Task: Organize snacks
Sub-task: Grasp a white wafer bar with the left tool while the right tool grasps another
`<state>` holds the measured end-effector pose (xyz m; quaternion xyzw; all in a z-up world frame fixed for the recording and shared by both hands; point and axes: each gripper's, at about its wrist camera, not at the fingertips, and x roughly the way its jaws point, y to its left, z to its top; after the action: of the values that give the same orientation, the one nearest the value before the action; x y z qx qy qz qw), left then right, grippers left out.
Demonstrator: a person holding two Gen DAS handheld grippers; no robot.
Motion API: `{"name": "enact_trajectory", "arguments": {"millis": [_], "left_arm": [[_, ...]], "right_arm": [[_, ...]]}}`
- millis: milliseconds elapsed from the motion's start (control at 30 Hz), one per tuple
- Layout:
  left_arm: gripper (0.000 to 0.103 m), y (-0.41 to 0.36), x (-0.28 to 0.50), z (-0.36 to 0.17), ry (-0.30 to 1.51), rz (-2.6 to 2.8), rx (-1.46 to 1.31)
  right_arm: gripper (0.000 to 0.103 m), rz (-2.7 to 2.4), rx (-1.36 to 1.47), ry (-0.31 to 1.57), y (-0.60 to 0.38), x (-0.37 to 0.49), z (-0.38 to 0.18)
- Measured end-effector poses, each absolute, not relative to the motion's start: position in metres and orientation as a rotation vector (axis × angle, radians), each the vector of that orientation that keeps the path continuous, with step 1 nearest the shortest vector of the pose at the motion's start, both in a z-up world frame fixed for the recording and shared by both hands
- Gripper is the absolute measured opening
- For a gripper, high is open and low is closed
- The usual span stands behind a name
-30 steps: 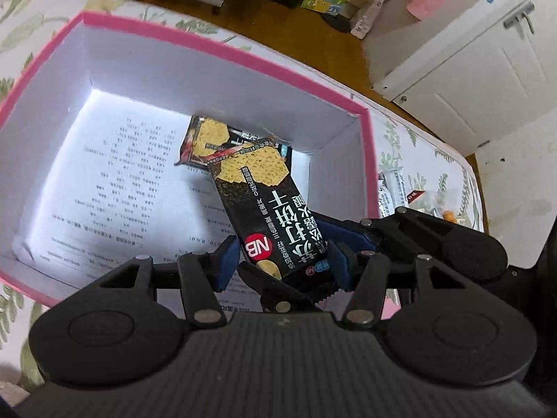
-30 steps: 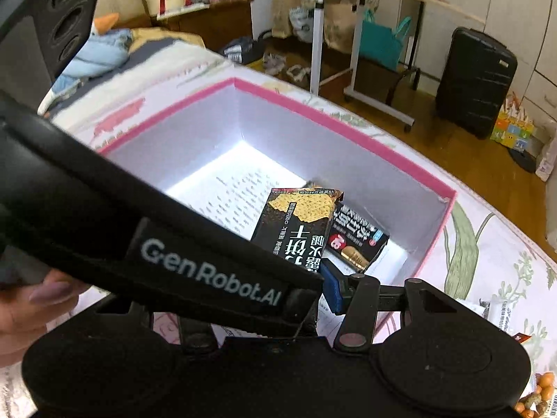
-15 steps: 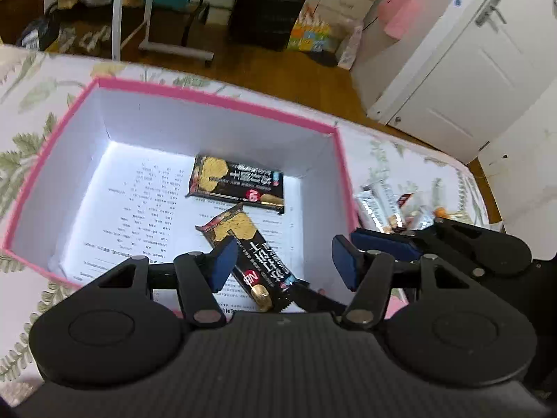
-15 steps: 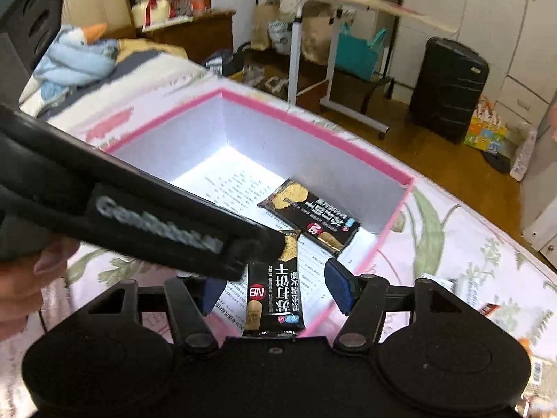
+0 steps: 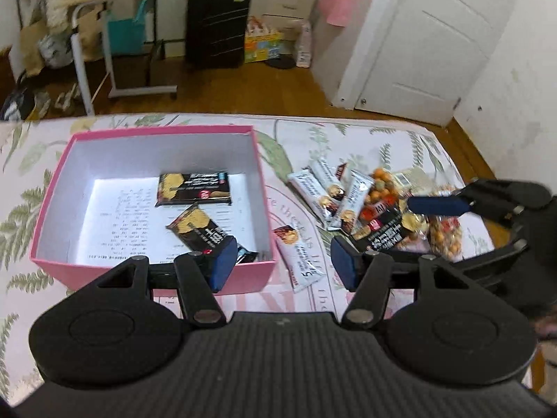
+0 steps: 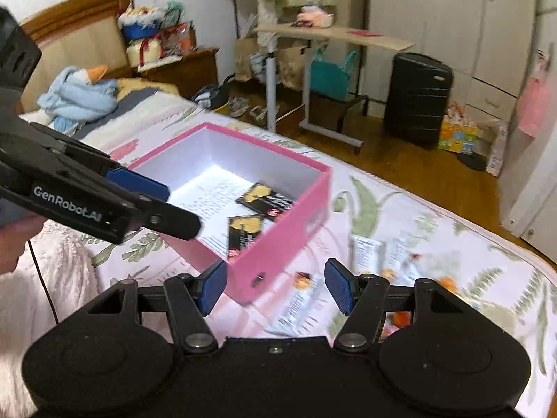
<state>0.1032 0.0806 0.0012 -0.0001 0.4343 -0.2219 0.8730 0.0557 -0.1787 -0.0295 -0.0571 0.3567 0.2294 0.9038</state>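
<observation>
A pink box (image 5: 48, 202) with white inside sits on the floral bedspread; it also shows in the right wrist view (image 6: 278, 244). Two black cracker packs lie in it, one flat at the back (image 5: 193, 189) and one slanted near the front (image 5: 205, 231). A pile of snack packs (image 5: 369, 205) lies right of the box. My left gripper (image 5: 283, 261) is open and empty, above the box's front right corner. My right gripper (image 6: 275, 287) is open and empty, above the bedspread beside the box; it also shows over the pile in the left wrist view (image 5: 438, 205).
A white snack bar (image 5: 299, 257) lies alone between box and pile. Beyond the bed stand a rolling side table (image 5: 115, 35), a black suitcase (image 5: 217, 28) and a white door (image 5: 431, 38). A blue stuffed toy (image 6: 80, 94) lies at the bed's head.
The slanted cracker pack was let go and now lies in the box. Both grippers have pulled back and up, open; the right one has moved toward the snack pile.
</observation>
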Motion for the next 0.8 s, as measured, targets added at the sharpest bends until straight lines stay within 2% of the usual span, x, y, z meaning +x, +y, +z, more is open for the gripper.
{"name": "enact_trajectory", "arguments": {"millis": [167,433,800], "left_arm": [[0.055,0.048,0.096,-0.011,0.951,-0.492,0.032],[0.055,-0.014,0.091,-0.051,0.981,-0.491,0.084],[0.055,-0.060,0.117,-0.136,0.942,-0.227,0.227]], "right_arm": [[0.065,0.501,-0.039,0.737,-0.234,0.032,-0.036],[0.062,0.407,0.037,0.729,-0.288,0.013,-0.085],[0.057,0.399,-0.185,0.725,-0.291,0.015,-0.159]]}}
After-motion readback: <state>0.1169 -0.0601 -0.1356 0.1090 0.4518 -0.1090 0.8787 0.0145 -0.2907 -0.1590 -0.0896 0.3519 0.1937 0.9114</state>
